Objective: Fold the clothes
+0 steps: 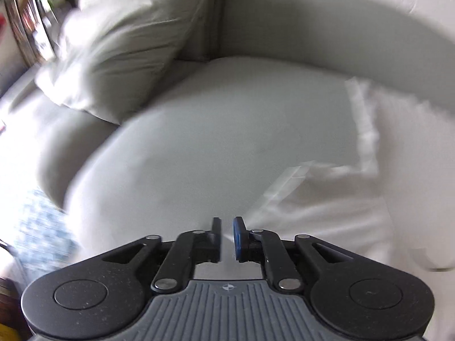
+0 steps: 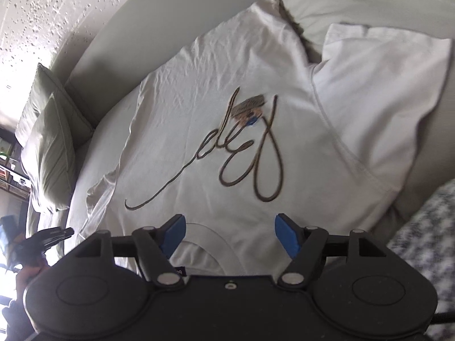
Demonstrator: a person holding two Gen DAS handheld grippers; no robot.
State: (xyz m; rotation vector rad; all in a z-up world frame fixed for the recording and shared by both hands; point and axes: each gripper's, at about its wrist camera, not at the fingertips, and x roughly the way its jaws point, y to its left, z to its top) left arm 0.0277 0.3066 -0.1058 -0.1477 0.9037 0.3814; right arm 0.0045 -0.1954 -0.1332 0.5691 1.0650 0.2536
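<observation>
Sofa seat [image 2: 93, 153]: bearing everything, cushions at its back.

White T-shirt [image 2: 216, 130]: lying flat on the seat, script print upward, long axis running away from the right gripper [image 2: 229, 233], collar nearest.

Right gripper: hovering just above the collar, jaws spread, pinching nothing; the nearer tool.

Left gripper [image 1: 227, 236]: sitting off the shirt's edge [image 1: 327, 213], jaws nearly together, empty.

The place was a home living room. A pale grey-green sofa [image 1: 199, 147] with loose cushions [image 1: 119, 48] stood against a rough-textured white wall [image 2: 57, 8], a patterned blue rug [image 1: 39, 227] lay on the floor, and blurred crowded shelves [image 1: 31, 14] stood beyond.
</observation>
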